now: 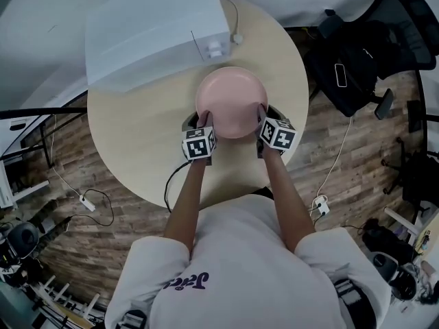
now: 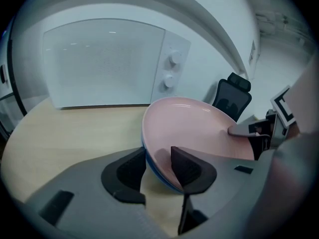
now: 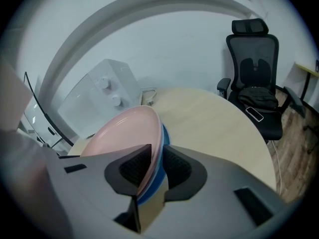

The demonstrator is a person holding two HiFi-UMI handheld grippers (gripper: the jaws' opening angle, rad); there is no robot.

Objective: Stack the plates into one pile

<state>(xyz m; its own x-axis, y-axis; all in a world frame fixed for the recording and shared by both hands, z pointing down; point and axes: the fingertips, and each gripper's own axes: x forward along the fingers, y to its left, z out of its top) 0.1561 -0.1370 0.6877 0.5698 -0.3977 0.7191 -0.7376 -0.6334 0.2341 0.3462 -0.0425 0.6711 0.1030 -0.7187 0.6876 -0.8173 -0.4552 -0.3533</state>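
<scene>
A pink plate (image 1: pixel 232 101) lies nested on a blue plate (image 2: pixel 155 168) near the middle of the round table (image 1: pixel 137 129). My left gripper (image 1: pixel 204 122) is at the stack's left rim. In the left gripper view (image 2: pixel 158 150) the rim sits between its jaws with a gap beside the outer pad, so it is open. My right gripper (image 1: pixel 263 118) is at the right rim. In the right gripper view (image 3: pixel 157 146) its pads press on both plates' edges, pink (image 3: pixel 124 133) over blue (image 3: pixel 152 192). Whether the stack touches the table I cannot tell.
A white microwave (image 1: pixel 151 33) stands at the table's far side, just behind the plates, with a cable beside it. A black office chair (image 1: pixel 357 60) with a phone on it stands to the right of the table. Cables lie on the wooden floor.
</scene>
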